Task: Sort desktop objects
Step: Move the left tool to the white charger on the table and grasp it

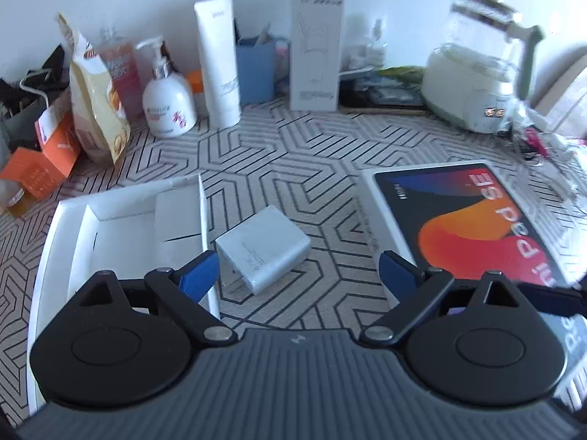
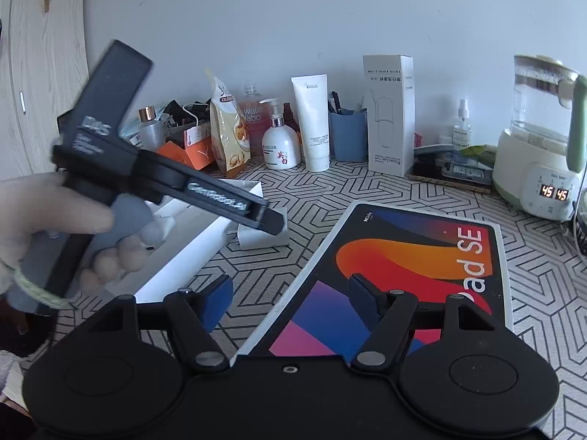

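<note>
Left tongs open, empty, over white charger on desk; open white box at 9 o'clock; right tongs open above tablet box; sorting looks barely begun.

A woven-looking cloth with black line pattern covers the surface. The white charger looks smooth, matt plastic. The open white box is matt cardboard; the tablet box has a glossy printed lid. The kettle at the surface's far right corner is clear glass.
</note>
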{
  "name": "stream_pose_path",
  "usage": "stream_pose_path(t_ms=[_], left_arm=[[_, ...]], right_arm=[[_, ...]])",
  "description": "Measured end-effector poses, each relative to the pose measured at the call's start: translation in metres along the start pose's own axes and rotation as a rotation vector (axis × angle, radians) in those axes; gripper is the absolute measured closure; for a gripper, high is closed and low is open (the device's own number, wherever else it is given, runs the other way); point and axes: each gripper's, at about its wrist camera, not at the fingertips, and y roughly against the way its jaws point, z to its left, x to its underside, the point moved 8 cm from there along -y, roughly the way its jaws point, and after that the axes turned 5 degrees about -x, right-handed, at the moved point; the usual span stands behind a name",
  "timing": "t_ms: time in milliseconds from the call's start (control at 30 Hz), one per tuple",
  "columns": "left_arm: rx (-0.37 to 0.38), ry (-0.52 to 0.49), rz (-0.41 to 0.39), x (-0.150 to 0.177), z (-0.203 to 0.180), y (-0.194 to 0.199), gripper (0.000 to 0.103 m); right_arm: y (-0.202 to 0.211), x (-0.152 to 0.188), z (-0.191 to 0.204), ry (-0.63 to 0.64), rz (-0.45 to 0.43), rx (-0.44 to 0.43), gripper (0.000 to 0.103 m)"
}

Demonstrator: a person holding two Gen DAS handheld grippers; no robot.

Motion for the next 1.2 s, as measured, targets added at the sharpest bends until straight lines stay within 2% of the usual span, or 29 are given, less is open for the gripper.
stream_pose_path(t_ms=[133, 200, 333, 433, 533, 667, 733, 800, 833, 867, 967, 1100, 1200], left_arm=[[-0.012, 0.052, 0.053, 0.0, 0.002, -0.021, 0.018], [-0.002, 0.067, 0.072, 0.0, -0.001, -0.029, 0.019], [-0.065, 0.033, 0.067, -0.003, -0.006, -0.036, 0.022], [-0.102, -0.01, 0.049, -0.005, -0.01, -0.037, 0.03], [-0.125, -0.026, 0.048, -0.008, -0.012, -0.039, 0.03], [-0.132, -0.007, 0.063, -0.015, -0.012, -0.045, 0.022], [-0.148, -0.028, 0.058, -0.017, -0.013, -0.048, 0.022], [-0.178, -0.078, 0.038, -0.019, -0.016, -0.05, 0.04], [-0.182, -0.109, 0.03, -0.019, -0.018, -0.049, 0.057], [-0.18, -0.141, 0.022, -0.018, -0.02, -0.048, 0.058], [-0.152, -0.142, 0.027, -0.017, -0.021, -0.044, 0.058], [-0.166, -0.089, 0.044, -0.016, -0.013, -0.044, 0.056], [-0.176, -0.049, 0.056, -0.015, -0.008, -0.044, 0.043]], right_arm=[[-0.003, -0.001, -0.01, -0.01, 0.0, 0.001, 0.028], [-0.003, -0.001, -0.014, -0.012, 0.0, 0.008, 0.028], [-0.004, -0.001, -0.023, -0.034, 0.0, 0.008, 0.028], [-0.003, 0.002, -0.029, -0.048, -0.002, 0.019, 0.028], [-0.001, 0.007, -0.031, -0.057, -0.005, 0.008, 0.028], [-0.002, 0.01, -0.033, -0.064, -0.006, -0.008, 0.028], [-0.003, 0.01, -0.035, -0.065, -0.005, -0.013, 0.028], [-0.004, 0.011, -0.038, -0.067, -0.007, -0.013, 0.027], [-0.004, 0.011, -0.039, -0.068, -0.008, -0.013, 0.027], [-0.004, 0.011, -0.041, -0.07, -0.01, -0.013, 0.027], [-0.002, 0.011, -0.046, -0.08, -0.019, -0.013, 0.027], [0.0, 0.011, -0.052, -0.09, -0.026, -0.011, 0.027], [0.001, 0.011, -0.054, -0.095, -0.029, -0.012, 0.027]])
